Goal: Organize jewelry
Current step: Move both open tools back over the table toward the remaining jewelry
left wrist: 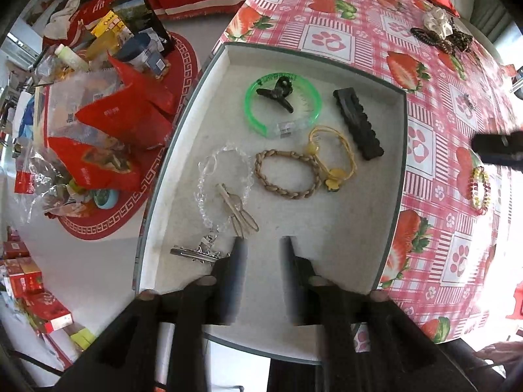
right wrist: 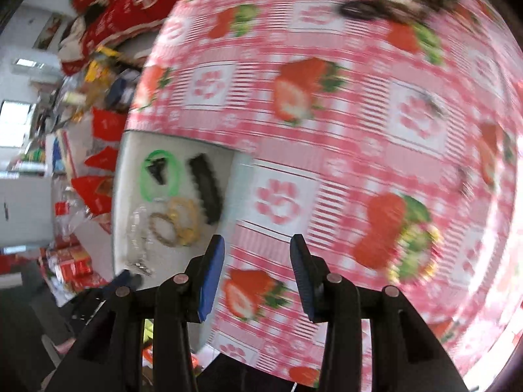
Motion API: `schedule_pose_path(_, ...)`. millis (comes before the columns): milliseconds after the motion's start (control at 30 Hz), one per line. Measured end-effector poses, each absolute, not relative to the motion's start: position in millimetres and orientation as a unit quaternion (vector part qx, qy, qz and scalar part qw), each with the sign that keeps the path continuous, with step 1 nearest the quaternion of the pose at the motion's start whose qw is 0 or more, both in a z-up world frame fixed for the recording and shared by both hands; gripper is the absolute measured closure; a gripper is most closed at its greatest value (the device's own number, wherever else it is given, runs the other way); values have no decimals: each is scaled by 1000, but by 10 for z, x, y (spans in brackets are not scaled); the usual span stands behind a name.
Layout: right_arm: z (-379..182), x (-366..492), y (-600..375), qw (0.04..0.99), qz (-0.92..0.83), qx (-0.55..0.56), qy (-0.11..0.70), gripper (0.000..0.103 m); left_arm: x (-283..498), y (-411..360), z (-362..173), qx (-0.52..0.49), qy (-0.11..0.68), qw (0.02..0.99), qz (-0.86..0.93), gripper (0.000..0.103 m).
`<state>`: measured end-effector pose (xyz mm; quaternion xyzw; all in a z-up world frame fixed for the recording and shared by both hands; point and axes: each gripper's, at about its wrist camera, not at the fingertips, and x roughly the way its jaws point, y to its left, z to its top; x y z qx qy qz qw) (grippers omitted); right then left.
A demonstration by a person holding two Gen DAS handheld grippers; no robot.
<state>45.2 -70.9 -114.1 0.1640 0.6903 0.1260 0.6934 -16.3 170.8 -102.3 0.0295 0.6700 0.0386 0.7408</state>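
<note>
Jewelry: most of it already lies in the white-lined tray [left wrist: 376, 235], where you see a green bangle [left wrist: 258, 121] with a black claw clip [left wrist: 276, 93] inside it, a long black hair clip [left wrist: 358, 125], a braided tan bracelet [left wrist: 289, 174], a yellow cord bracelet [left wrist: 333, 160], a clear bead bracelet [left wrist: 209, 176] and a spiked silver clip [left wrist: 196, 252].
Still outside: a coloured bead bracelet [left wrist: 480, 191] lies on the strawberry tablecloth [left wrist: 359, 16] beside the tray; scrunchies and dark hair ties [left wrist: 441, 31] sit at the far side.
Left gripper [left wrist: 263, 245]: your fingers stand wide and empty, pointing down over the tray's near end, just beside the silver clip.
Right gripper [right wrist: 258, 251]: your fingers are partly apart with nothing between them, over bare cloth; this view is blurred.
Step in hand: likely fetching the coloured bead bracelet with your right gripper.
How to do it well: steady the hand first, come down over the bracelet's rim, straddle one side of the loop and close gently.
Watch for: beads rolling away under the pads.
</note>
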Motion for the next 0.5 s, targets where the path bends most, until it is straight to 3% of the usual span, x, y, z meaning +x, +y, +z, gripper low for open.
schedule_pose_path(33, -1167, 417, -830, 692, 114, 170, 692, 58, -163, 1722, -995, 27, 666, 744, 48, 0)
schedule_pose_path(167, -1267, 268, -1200, 686, 75, 189, 698, 57, -128, 1675, -917, 34, 658, 751, 49, 0)
schedule_pose_path(300, -1369, 133, -1542, 681, 38, 203, 703, 42, -70, 1540, -851, 58, 654, 753, 38, 0)
schedule_pose_path(500, -1492, 3, -1918, 675, -1, 224, 704, 41, 17, 1120, -691, 74, 649, 757, 4, 0)
